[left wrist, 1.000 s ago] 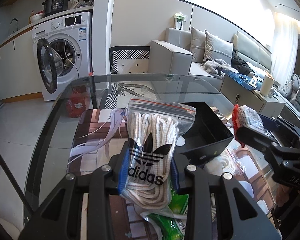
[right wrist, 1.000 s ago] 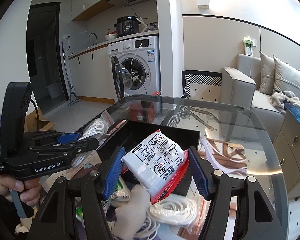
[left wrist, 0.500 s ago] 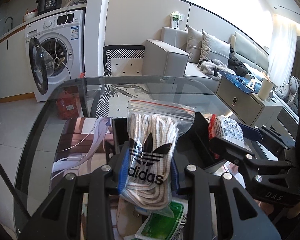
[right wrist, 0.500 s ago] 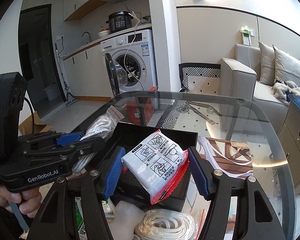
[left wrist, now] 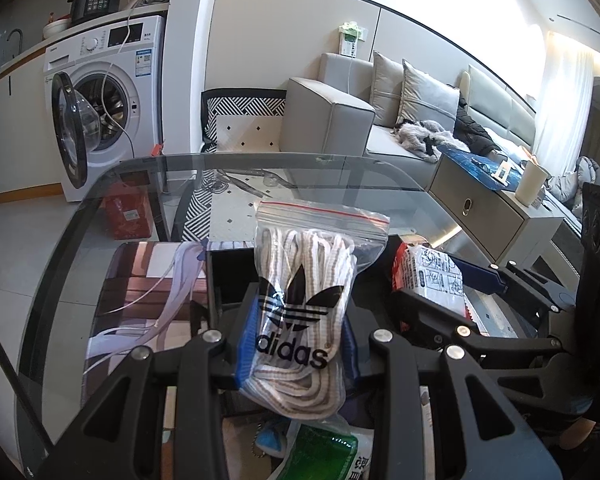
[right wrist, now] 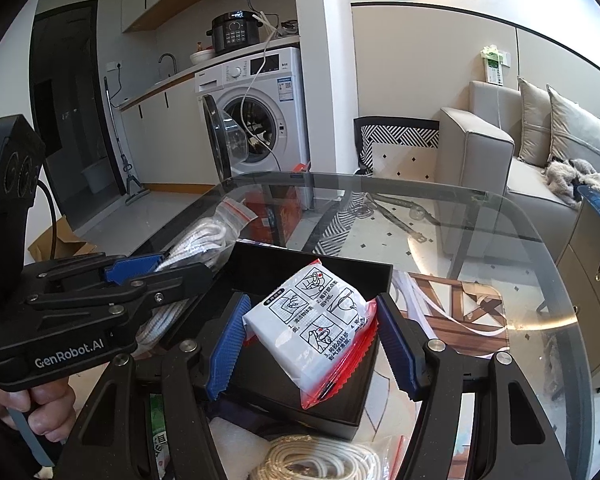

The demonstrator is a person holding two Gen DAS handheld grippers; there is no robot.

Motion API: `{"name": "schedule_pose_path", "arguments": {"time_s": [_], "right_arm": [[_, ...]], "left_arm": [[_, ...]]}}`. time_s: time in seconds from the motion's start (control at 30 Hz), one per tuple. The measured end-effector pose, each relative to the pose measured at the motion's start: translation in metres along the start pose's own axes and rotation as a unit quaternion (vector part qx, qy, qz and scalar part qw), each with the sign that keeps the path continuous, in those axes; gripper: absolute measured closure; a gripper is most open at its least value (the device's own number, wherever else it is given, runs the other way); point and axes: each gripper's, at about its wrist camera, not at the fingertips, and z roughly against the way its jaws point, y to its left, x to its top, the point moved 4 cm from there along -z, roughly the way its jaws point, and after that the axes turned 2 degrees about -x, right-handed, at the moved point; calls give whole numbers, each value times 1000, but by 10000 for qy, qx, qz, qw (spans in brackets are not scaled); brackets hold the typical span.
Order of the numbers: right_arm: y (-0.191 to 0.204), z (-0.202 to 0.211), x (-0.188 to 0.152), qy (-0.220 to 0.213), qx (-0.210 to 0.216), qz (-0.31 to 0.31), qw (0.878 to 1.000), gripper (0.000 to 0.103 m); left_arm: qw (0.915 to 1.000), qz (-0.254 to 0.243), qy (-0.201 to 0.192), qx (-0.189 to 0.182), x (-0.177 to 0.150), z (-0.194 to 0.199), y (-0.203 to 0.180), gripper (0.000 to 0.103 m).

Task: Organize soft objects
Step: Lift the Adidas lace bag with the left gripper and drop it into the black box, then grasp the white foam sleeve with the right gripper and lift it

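Note:
My left gripper (left wrist: 298, 344) is shut on a clear zip bag of white laces with an Adidas logo (left wrist: 304, 312), held over the near edge of a black open box (left wrist: 228, 276). It also shows in the right wrist view (right wrist: 204, 240). My right gripper (right wrist: 312, 344) is shut on a white packet with a red edge (right wrist: 312, 332), held above the black box (right wrist: 340, 264). The right gripper and the packet (left wrist: 432, 280) appear at the right in the left wrist view.
The box stands on a glass table (right wrist: 500, 240) over a printed mat (left wrist: 140, 280). A bag of white cord (right wrist: 320, 460) and a green packet (left wrist: 324, 456) lie near the front. A washing machine (left wrist: 100, 100) and a sofa (left wrist: 340, 120) stand beyond.
Both grippers have moved forward over the black box with their loads still held. The right gripper has come closer to the left one.

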Motion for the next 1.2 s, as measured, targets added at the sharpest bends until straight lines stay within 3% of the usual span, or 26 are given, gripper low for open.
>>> {"name": "schedule_pose_path", "arguments": {"time_s": [0.5,0.7,0.77,0.83,0.9,1.03,1.1,1.2], "right_arm": [[-5,-6,-5,22,-9,30,10000,38],[-6,2,-6,-107,-36,77,9999,21],[-8,6,-7,-152,-116,67,9998,18],[-11,12,-7,-180,-203,25,9996,15],[-15,18,-9,-194,-250,-36,9995,9],[-18,32,-15,-183,-315,-79,9993,4],[-18,39,-19,-209,-361,-85,9991,1],[-19,48,-26,-229,-378,-109,9990,1]], "left_arm": [[9999,-48,144,-77,-2,-23,-2,70],[9998,-31,159,-89,-4,-24,0,66],[9998,-87,151,-80,-5,-22,-1,61],[9998,-134,124,-73,-5,-19,-2,42],[9998,-195,67,-72,-5,-13,-5,40],[9997,-192,-119,-50,-7,0,-5,8],[9997,-183,-185,-32,-7,5,-5,2],[9996,-182,-212,-9,-11,11,-2,0]]}}
